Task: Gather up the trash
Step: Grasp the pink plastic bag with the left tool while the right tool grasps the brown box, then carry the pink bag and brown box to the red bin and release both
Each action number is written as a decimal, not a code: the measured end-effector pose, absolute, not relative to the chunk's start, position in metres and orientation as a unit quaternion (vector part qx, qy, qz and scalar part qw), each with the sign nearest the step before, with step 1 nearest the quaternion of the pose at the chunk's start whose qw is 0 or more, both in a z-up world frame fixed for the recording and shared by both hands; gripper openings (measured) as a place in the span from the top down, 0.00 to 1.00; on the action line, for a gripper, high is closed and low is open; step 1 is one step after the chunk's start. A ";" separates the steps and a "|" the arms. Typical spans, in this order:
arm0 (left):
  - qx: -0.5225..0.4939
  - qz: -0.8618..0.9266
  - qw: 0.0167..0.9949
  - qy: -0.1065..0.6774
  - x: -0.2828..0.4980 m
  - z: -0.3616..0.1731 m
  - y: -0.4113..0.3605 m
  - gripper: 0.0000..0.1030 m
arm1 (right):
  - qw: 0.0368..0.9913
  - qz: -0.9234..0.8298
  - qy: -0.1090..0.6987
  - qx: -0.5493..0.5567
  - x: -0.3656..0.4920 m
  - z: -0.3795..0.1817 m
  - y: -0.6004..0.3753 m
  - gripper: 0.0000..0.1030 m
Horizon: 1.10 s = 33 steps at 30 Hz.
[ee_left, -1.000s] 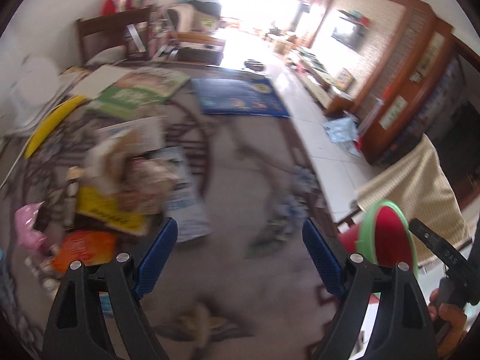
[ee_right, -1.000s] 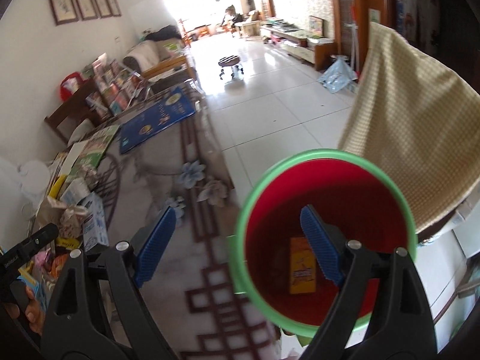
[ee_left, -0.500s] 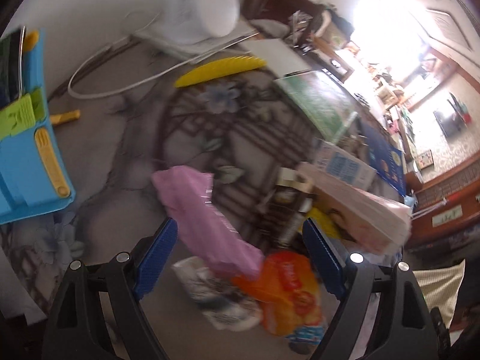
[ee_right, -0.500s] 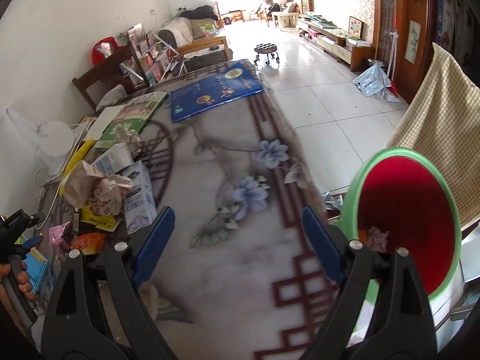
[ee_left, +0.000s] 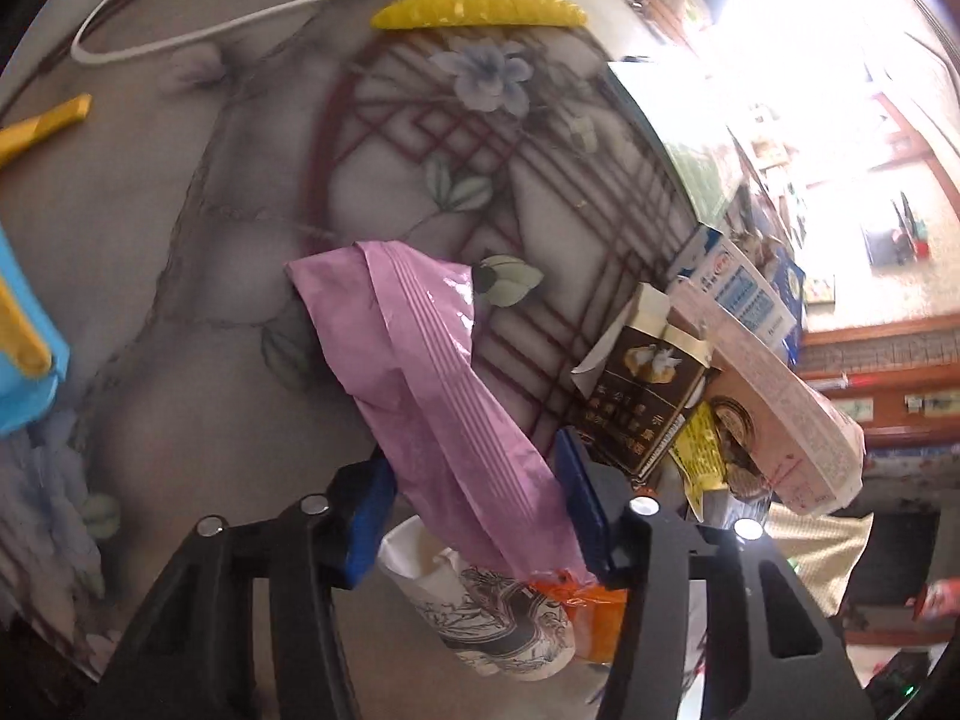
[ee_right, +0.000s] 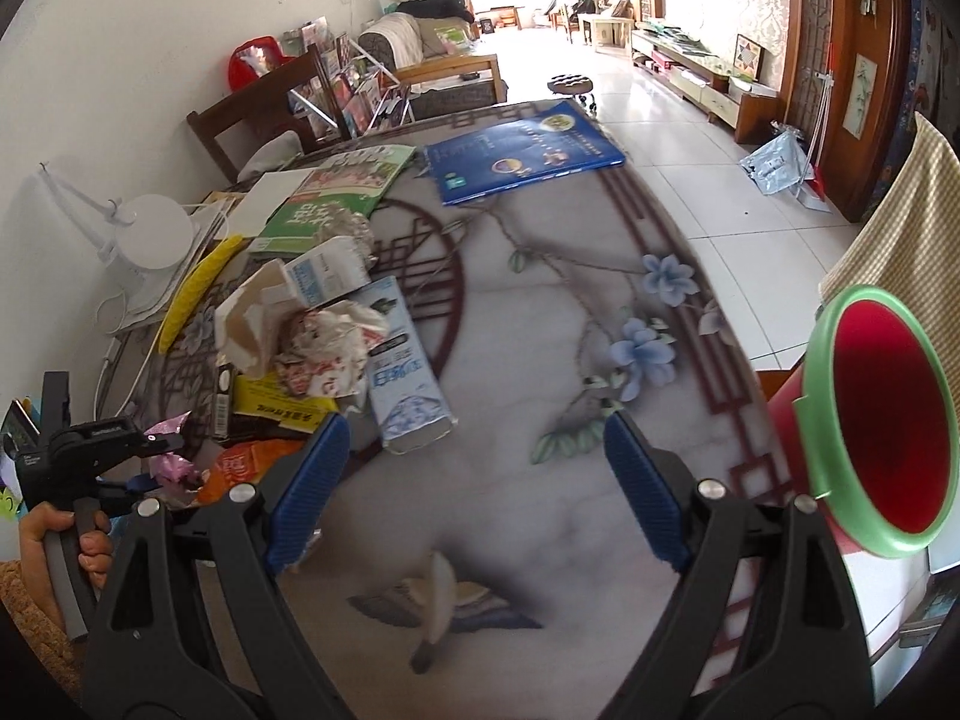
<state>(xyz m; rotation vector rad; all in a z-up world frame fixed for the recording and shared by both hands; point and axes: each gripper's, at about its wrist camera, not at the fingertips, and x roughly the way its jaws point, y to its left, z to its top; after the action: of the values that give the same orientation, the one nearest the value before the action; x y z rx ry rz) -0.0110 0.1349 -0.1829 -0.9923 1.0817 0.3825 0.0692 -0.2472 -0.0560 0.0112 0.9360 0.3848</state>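
One pink foil wrapper (ee_left: 432, 384), light, crinkly and likely slippery, runs from frame centre down between the pads of the left hand-held gripper (ee_left: 474, 510), which pinches its lower end, while the right hand-held gripper (ee_right: 474, 480) hangs released over the worktop (ee_right: 540, 312).

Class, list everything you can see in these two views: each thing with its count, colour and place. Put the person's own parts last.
wrapper: 1, pink, between the left jaws
cup: 1, white, under wrapper
packet: 1, orange, by cup
box: 1, dark brown, pile's edge
cartons: 2, white-blue, in pile
bin: 1, red, green rim, beside table
book: 1, blue, far table end
table: 1, marble-patterned, flowers
left gripper: black, blue pads, closed on wrapper
right gripper: open, over table
hand: 1, holding the left gripper
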 end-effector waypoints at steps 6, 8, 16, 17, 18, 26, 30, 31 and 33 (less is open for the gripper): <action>-0.419 0.143 0.748 0.495 -0.007 -0.173 0.139 0.79 | 0.854 0.232 0.466 0.018 0.064 -0.064 -0.197 0.17; -0.414 0.136 0.754 0.492 -0.010 -0.169 0.143 0.79 | 0.838 0.258 0.480 0.031 0.066 -0.068 -0.179 0.17; -0.403 0.126 0.771 0.477 -0.027 -0.154 0.160 0.79 | 0.785 0.327 0.526 0.005 0.075 -0.102 -0.078 0.23; -0.404 0.126 0.770 0.477 -0.029 -0.155 0.162 0.79 | 0.785 0.328 0.526 -0.006 0.076 -0.106 -0.067 0.24; -0.407 0.126 0.768 0.478 -0.030 -0.156 0.164 0.79 | 0.785 0.327 0.526 -0.020 0.079 -0.111 -0.054 0.27; -0.411 0.121 0.763 0.485 -0.041 -0.162 0.166 0.79 | 0.782 0.308 0.536 -0.074 0.096 -0.138 -0.013 0.49; -0.411 0.121 0.763 0.484 -0.043 -0.163 0.169 0.79 | 0.781 0.316 0.527 -0.109 0.094 -0.142 0.000 0.70; -0.410 0.121 0.764 0.484 -0.042 -0.162 0.170 0.79 | 0.779 0.323 0.527 -0.109 0.094 -0.142 0.001 0.80; -0.408 0.121 0.766 0.482 -0.041 -0.161 0.170 0.79 | 0.779 0.331 0.521 -0.106 0.092 -0.137 -0.001 0.80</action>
<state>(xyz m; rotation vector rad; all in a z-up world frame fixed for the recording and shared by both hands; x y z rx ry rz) -0.0406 0.1700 -0.1606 -0.8873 1.0475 0.2635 0.0915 -0.0007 -0.1369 -0.2287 1.1264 0.7156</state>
